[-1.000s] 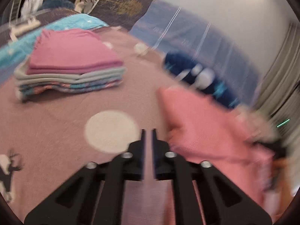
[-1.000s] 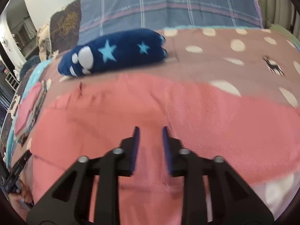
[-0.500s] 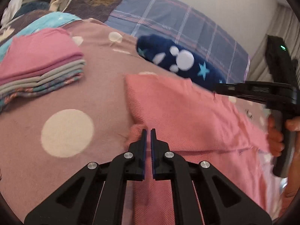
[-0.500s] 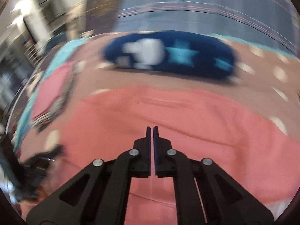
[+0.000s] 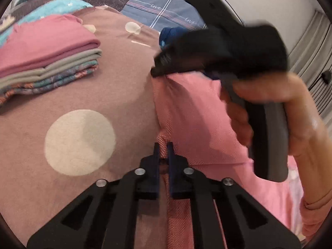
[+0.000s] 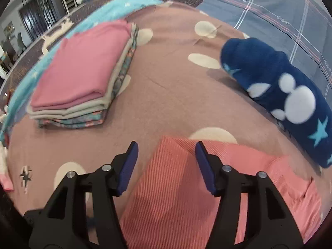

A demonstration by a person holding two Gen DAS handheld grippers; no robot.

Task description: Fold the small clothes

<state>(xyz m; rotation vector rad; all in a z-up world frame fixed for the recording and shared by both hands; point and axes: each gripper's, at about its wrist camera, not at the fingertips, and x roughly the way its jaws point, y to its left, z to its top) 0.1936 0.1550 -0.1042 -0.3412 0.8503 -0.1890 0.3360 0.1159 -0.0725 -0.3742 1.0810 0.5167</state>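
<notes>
Lying at ten o'clock on the mauve dotted bed cover [image 6: 166, 95], the stack of folded cloths with a pink top [image 6: 83, 78] is well apart from the claws. The left claw [image 5: 163, 153] pinches an edge of the salmon-pink ribbed garment [image 5: 193, 112]. The right claw [image 6: 165, 155] gapes wide over this garment's corner, holding nothing. At two o'clock rests the navy fleece roll with white shapes [image 6: 280, 91].

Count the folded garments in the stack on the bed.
3 that I can tell apart in the stack: a pink one on top, a grey one under it, a patterned teal one at the bottom. Thin layers may hide more.
</notes>
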